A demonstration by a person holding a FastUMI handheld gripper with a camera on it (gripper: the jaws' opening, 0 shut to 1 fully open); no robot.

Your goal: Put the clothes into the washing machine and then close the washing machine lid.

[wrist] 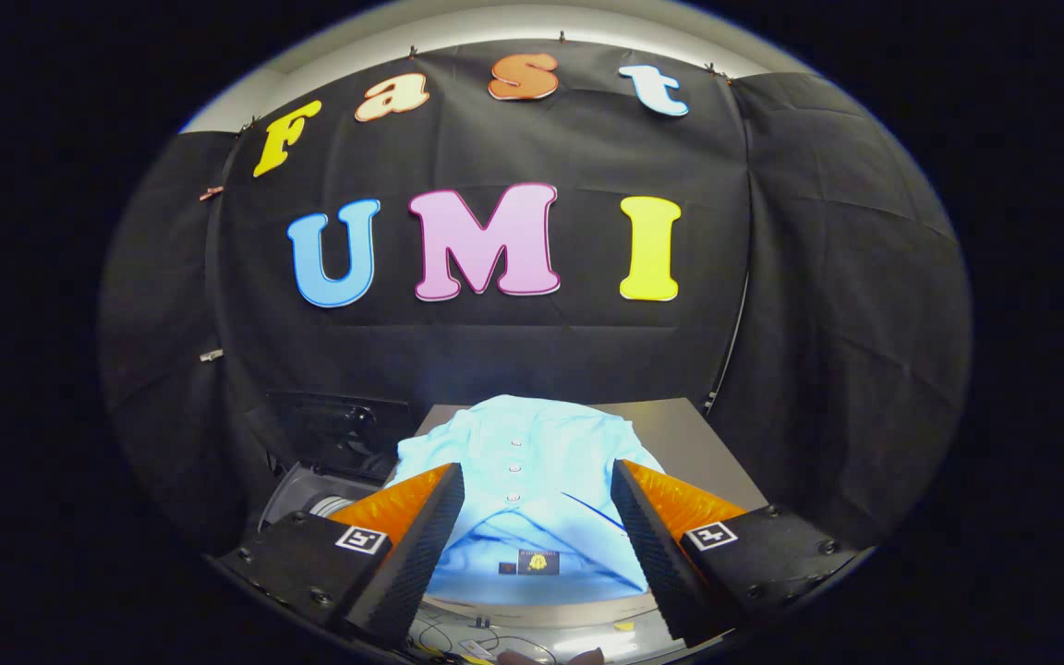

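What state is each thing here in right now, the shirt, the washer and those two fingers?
Light blue button-up shirt: spread flat on the grey table, collar nearest the fingers, not gripped.
Grey table: bearing the shirt.
Washing machine: beside the table, lid up.
Gripper: fingers open, straddling the shirt's collar.

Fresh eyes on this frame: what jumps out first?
The light blue shirt draws the eye, spread on a grey tabletop just ahead of and between the fingers. The gripper is open, its fingers flanking the shirt's collar end without pressing on it. Beyond the left finger sits the washing machine, its dark lid raised.
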